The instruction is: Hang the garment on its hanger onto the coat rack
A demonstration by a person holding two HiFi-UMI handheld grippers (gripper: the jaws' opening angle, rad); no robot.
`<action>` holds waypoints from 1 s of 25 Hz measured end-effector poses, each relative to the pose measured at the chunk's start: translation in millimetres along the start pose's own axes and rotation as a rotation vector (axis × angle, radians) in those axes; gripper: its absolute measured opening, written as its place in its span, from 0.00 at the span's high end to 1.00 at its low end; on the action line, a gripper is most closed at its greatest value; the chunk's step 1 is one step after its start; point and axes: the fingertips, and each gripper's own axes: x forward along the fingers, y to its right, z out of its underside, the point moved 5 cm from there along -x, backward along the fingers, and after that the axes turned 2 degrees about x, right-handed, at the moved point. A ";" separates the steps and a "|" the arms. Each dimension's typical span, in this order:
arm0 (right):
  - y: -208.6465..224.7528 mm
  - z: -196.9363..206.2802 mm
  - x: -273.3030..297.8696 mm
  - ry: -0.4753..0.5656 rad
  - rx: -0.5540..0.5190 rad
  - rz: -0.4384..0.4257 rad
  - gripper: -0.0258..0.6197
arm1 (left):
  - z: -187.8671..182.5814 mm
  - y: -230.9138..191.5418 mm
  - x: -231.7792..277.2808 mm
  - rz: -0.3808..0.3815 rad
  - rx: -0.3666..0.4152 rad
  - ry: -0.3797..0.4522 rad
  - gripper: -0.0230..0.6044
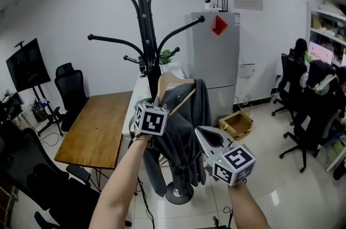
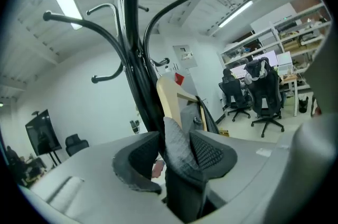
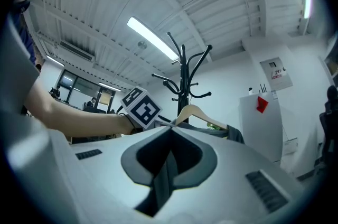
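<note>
In an office with white walls, the grey garment hangs on its wooden hanger close against the black coat rack; the hanger's hook is hidden. The left tool is released, with a garment fold seemingly loose between its jaws. The right tool is clenched on nothing, just beside the garment.

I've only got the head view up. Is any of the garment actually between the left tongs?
Observer: Yes. The left gripper view shows a grey fold of the garment standing between the left tongs. The jaws are apart and not pressing it.
Operator: And the right tongs?
Observer: The right gripper view shows the right tongs shut, tips together, on a thin strip of the garment.
</note>
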 end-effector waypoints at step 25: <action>-46.8 68.1 11.6 -0.142 0.049 0.040 0.96 | 111.1 56.4 -151.4 0.320 -0.291 0.358 0.96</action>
